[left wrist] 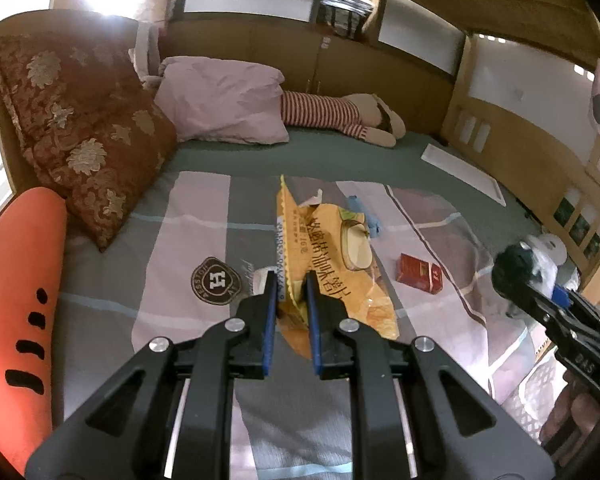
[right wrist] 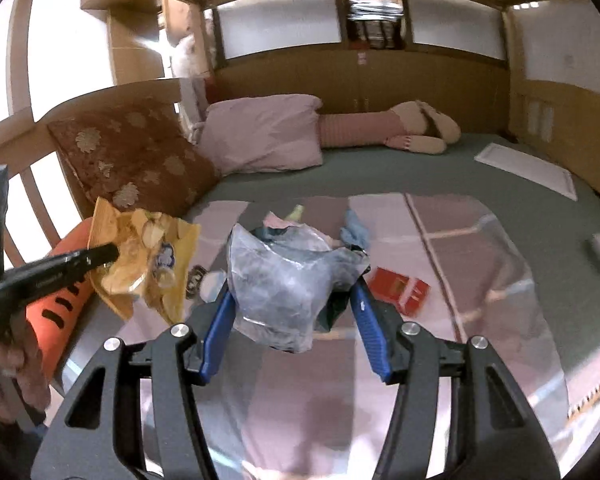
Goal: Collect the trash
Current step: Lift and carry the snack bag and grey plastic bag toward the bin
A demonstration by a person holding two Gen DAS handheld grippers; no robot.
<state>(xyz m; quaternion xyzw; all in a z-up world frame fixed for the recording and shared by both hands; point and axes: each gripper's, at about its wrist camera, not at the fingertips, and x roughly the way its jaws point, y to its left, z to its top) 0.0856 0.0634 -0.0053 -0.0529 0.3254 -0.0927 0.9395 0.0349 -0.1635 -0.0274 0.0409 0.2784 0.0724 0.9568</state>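
Your left gripper (left wrist: 291,286) is clenched on a yellow wrapper (left wrist: 332,260), lifted over the bed (left wrist: 340,152); its long axis runs near to far, torn end far. Your right gripper (right wrist: 294,300) grasps a crumpled plastic bag (right wrist: 284,280), jaws half spread. Only the right view shows the bag clearly; in the left view it's a blur at right. A red box (left wrist: 420,273) lies on the quilt (left wrist: 160,248), right of the wrapper.

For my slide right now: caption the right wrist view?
Right gripper holds a plastic bag above the bed.
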